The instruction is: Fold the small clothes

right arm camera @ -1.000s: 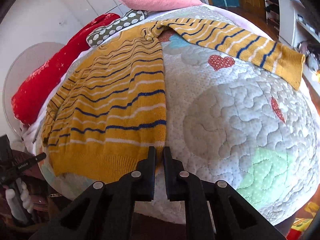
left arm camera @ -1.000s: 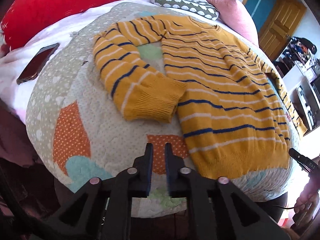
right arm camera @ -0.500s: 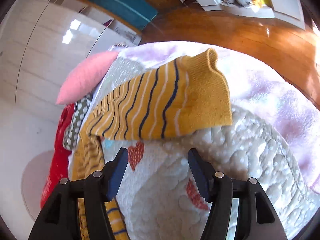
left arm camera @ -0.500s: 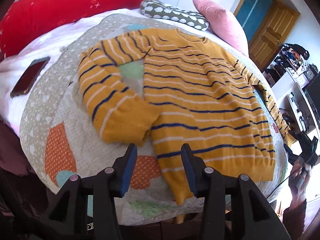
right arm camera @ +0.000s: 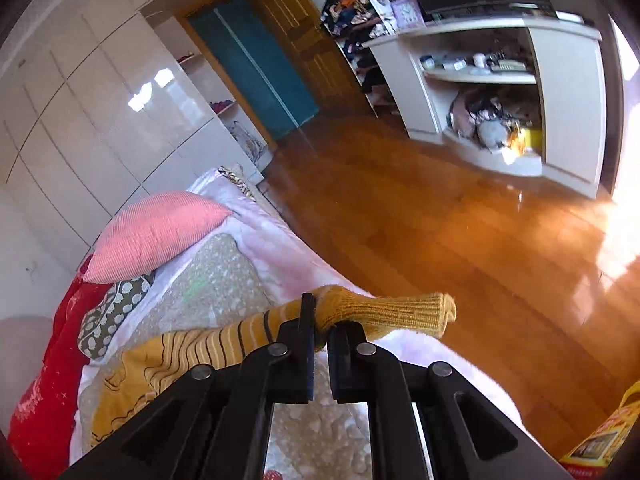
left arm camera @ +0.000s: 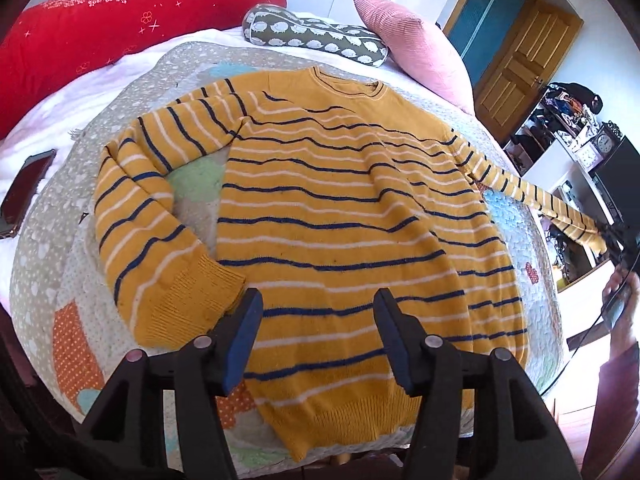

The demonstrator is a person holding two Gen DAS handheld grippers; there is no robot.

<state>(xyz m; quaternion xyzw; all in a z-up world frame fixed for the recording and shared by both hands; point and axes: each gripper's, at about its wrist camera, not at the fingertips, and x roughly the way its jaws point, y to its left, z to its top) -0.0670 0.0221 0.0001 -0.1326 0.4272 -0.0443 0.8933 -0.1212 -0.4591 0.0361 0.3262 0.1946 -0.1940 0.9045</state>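
Note:
A mustard-yellow sweater (left arm camera: 344, 216) with navy and white stripes lies flat on a quilted bed cover (left arm camera: 52, 256). Its left sleeve (left arm camera: 148, 216) is bent down beside the body. My left gripper (left arm camera: 316, 328) is open and empty, hovering above the sweater's lower hem. The right sleeve (left arm camera: 536, 196) stretches out over the bed's right edge. My right gripper (right arm camera: 320, 328) is shut on this sleeve's ribbed cuff (right arm camera: 384, 314) and holds it raised above the bed. The right gripper also shows at the far right of the left wrist view (left arm camera: 612, 240).
A red bolster (left arm camera: 120, 28), a patterned cushion (left arm camera: 316, 36) and a pink pillow (left arm camera: 416, 52) lie along the bed's head. A phone (left arm camera: 24, 188) lies at the left edge. Wooden floor (right arm camera: 440, 220) and a white shelf unit (right arm camera: 520, 92) lie beyond the bed's right side.
My right gripper has closed on the right sleeve's cuff and lifted it off the bed. My left gripper has opened wider and moved right, over the sweater's hem.

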